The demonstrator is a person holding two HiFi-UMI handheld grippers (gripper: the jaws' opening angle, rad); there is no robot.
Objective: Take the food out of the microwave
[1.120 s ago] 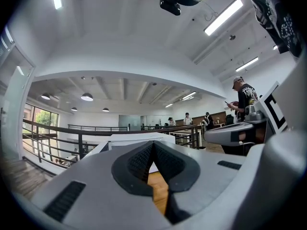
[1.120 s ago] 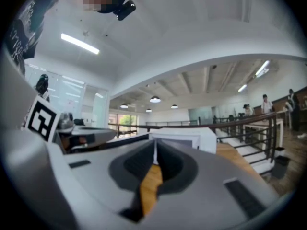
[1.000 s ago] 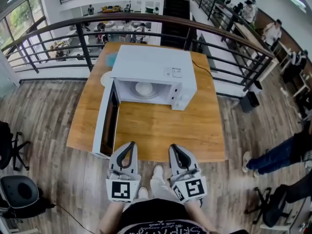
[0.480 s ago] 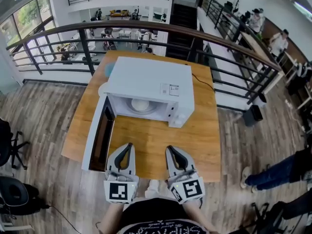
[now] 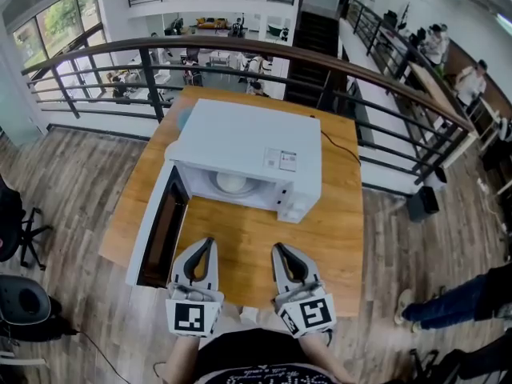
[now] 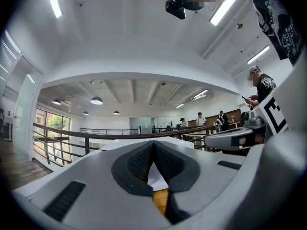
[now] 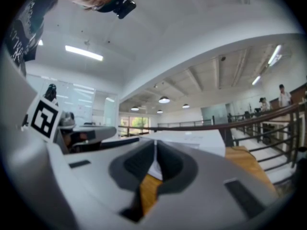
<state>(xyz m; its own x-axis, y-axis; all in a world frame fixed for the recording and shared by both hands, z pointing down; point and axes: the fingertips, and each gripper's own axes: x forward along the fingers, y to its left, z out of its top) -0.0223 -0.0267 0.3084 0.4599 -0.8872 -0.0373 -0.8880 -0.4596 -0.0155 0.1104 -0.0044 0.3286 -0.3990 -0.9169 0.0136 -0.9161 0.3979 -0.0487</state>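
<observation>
L gripper, R gripper level, closed

Pale round food inside white microwave (door wide open)

The left gripper and the right gripper have come forward over the wooden table, nearer to the open microwave.

The grey-and-white left gripper and the matching right gripper are held level and side by side at the lower centre of the frame. Both pairs of jaws are closed together, with nothing gripped.
</observation>
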